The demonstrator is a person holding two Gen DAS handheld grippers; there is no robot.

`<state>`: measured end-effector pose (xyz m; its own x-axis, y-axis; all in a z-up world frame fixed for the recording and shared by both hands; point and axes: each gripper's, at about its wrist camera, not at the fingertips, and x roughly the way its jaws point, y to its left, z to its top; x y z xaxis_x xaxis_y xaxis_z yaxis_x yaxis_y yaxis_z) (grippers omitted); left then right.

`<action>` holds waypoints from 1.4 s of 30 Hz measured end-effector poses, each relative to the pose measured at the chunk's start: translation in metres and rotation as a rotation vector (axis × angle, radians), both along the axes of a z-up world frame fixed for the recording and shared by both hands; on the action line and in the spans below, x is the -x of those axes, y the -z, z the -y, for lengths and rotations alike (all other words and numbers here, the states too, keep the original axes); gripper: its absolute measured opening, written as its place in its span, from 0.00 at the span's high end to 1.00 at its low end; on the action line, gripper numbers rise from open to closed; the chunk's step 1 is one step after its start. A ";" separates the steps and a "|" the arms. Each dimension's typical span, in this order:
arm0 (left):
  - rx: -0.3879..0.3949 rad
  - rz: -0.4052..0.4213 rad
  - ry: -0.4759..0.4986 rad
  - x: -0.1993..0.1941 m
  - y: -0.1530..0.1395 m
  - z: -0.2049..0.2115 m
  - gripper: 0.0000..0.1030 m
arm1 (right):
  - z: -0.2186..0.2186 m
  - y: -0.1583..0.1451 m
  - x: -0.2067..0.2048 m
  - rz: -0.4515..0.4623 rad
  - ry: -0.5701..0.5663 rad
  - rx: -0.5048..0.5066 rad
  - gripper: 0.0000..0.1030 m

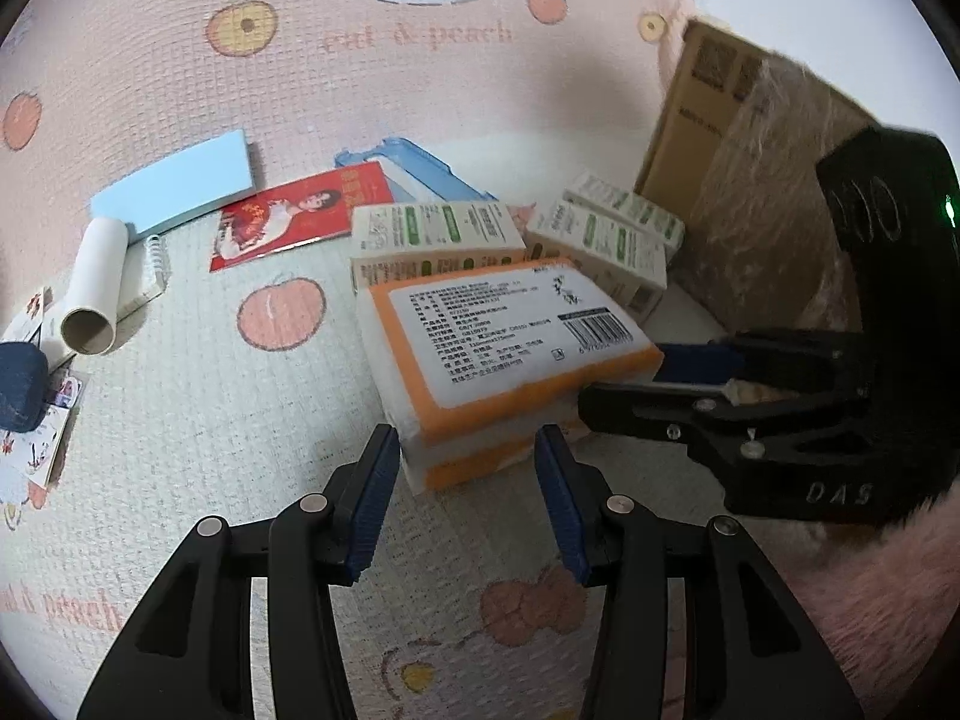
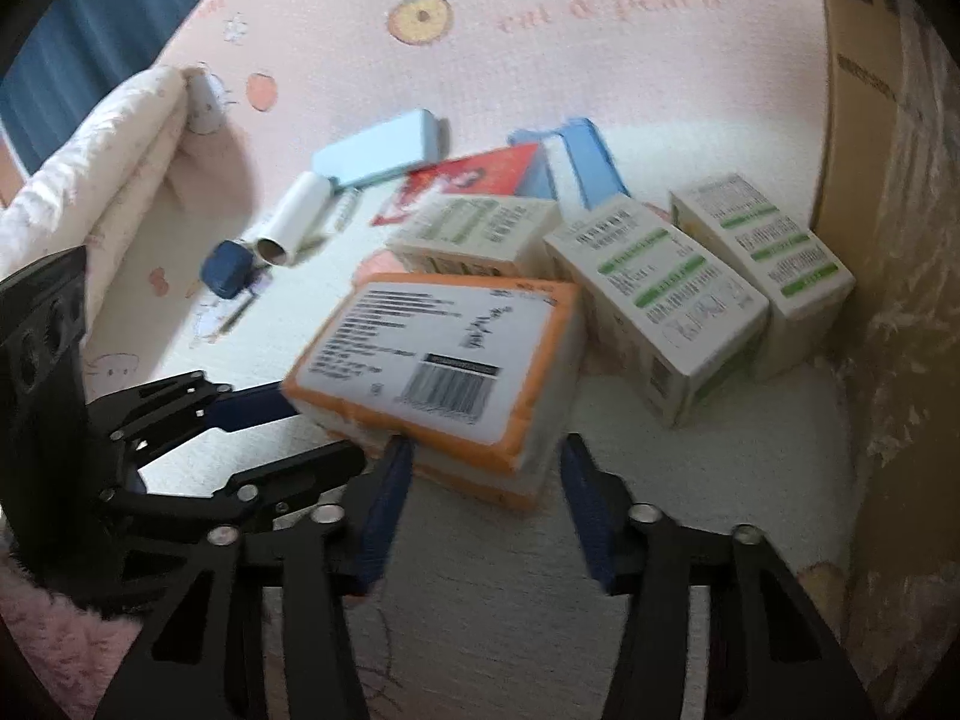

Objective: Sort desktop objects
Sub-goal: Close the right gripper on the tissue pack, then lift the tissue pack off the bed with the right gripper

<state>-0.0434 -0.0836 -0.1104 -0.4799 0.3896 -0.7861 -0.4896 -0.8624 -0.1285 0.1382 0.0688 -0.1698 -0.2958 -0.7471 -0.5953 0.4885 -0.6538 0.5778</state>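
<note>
On the mat (image 1: pixel 180 420), mid-clutter, sits the tissue stack (image 1: pixel 510 348). Both my grippers (image 1: pixel 468 498) (image 2: pixel 486 504) gape around it, gripping nothing. Probably soft, light, slippery wrap; pinch the long sides.

The pink mat (image 1: pixel 150 90) reads "cat & peach"; the right tool (image 1: pixel 690 387) is embossed "DAS", seen upside down.

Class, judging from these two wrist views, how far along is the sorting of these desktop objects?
Looks done: three white-and-green boxes sit grouped beside the cardboard carton, and two orange tissue packs are stacked. In hand: nothing; the left gripper and right gripper are open at the stack. Left: the paper tube, blue notebook, red booklet and dark blue case lie scattered.
</note>
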 end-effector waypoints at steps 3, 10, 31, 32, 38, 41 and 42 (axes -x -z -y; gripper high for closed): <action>-0.022 -0.017 -0.012 0.004 -0.010 0.003 0.51 | 0.000 -0.007 0.000 -0.009 0.009 0.003 0.61; -0.150 -0.033 -0.032 0.034 -0.032 0.003 0.51 | -0.012 -0.031 0.021 -0.018 0.085 0.055 0.61; -0.227 -0.023 -0.146 0.100 -0.012 -0.007 0.51 | -0.013 -0.029 0.025 0.002 0.175 -0.048 0.59; -0.229 -0.020 -0.147 0.101 -0.012 -0.007 0.51 | -0.010 -0.023 0.021 0.006 0.169 -0.075 0.59; -0.231 -0.047 -0.148 0.095 -0.021 0.003 0.51 | 0.007 -0.020 0.028 -0.053 0.174 -0.154 0.59; -0.209 -0.106 -0.125 0.086 -0.034 0.009 0.51 | 0.012 -0.026 0.037 -0.064 0.176 -0.133 0.59; -0.192 -0.127 -0.116 0.081 -0.039 0.012 0.51 | 0.014 -0.028 0.039 -0.070 0.175 -0.135 0.59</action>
<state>-0.1242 -0.0956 -0.0714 -0.6202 0.4627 -0.6335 -0.4118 -0.8793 -0.2391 0.0991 0.0548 -0.1423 -0.4581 -0.5960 -0.6595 0.3971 -0.8010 0.4481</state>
